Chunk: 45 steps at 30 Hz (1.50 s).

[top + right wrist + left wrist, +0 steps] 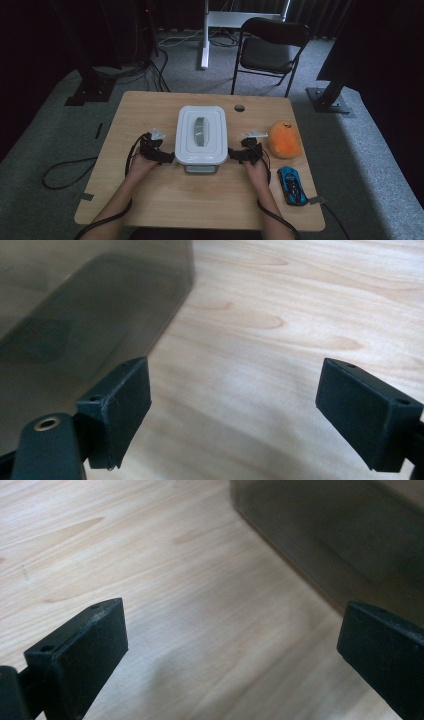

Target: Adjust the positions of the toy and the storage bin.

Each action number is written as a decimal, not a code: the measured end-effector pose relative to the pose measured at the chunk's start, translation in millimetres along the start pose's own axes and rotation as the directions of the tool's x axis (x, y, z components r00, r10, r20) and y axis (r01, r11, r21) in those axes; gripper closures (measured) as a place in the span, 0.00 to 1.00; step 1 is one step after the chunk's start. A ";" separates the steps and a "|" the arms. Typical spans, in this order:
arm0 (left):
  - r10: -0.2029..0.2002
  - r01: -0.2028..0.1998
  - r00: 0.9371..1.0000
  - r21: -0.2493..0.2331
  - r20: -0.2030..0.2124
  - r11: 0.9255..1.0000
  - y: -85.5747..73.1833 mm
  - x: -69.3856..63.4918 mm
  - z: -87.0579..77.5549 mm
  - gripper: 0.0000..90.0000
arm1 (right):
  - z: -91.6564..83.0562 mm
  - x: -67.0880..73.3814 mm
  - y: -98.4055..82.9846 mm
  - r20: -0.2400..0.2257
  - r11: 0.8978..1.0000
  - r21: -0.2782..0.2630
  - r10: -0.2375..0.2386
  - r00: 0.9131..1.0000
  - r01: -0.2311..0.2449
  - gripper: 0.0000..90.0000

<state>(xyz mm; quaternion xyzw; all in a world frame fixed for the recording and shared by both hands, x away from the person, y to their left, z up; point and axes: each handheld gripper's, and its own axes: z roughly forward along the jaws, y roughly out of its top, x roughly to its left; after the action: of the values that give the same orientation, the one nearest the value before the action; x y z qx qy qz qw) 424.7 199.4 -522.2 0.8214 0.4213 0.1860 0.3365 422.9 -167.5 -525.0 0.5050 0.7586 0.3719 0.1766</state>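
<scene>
Black jaws stand spread on both sides: the left gripper (161,156) and the right gripper (239,154) each hold nothing, with bare wood showing between the pads in both gripper views. Between them sits the white box (200,135), lid on, a grey handle (199,132) lying along the middle of the lid. Its long axis runs away from the person, and the grippers flank its near corners, one on each long side, both just beside the wall and about equally close. In the left gripper view the box's smoky wall (325,535) lies ahead and to the right; in the right gripper view it (75,305) lies to the left. What is inside cannot be told. Farther right on the tabletop (165,200) rest an orange soft toy (284,139) and a blue toy car (292,185), well apart from the box.
</scene>
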 end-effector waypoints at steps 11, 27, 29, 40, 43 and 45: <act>0.003 -0.003 1.000 -0.007 -0.005 1.000 17.6 13.3 5.6 0.00 | 19.1 -5.1 22.4 -0.007 0.999 -0.001 0.037 0.999 -0.037 0.15; 0.002 -0.002 1.000 -0.037 0.001 0.999 31.3 7.7 12.7 0.00 | 34.8 1.0 28.6 -0.015 0.999 0.008 0.046 0.999 -0.045 0.16; -0.002 0.002 1.000 -0.042 0.002 0.999 32.0 7.4 11.6 0.00 | 34.8 0.2 28.9 -0.025 0.999 0.017 0.049 0.998 -0.049 0.16; 0.022 -0.022 1.000 -0.049 0.005 0.999 32.7 0.9 1.8 0.01 | 26.1 3.9 26.9 -0.066 1.000 0.011 0.017 0.998 -0.016 0.20; 0.028 -0.028 1.000 -0.046 0.007 0.999 31.2 -1.1 -1.0 0.01 | 22.7 5.8 25.7 -0.084 1.000 0.008 0.004 0.996 -0.003 0.21; 0.038 -0.038 0.999 -0.043 -0.002 0.998 30.2 -2.7 -2.7 0.01 | 19.6 9.4 25.1 -0.074 1.000 -0.005 -0.027 0.997 0.027 0.22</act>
<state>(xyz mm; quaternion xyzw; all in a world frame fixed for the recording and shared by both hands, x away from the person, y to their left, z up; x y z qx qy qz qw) 438.6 185.6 -498.9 0.8216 0.4017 0.2020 0.3504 447.4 -146.2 -518.4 0.4802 0.7707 0.3896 0.1542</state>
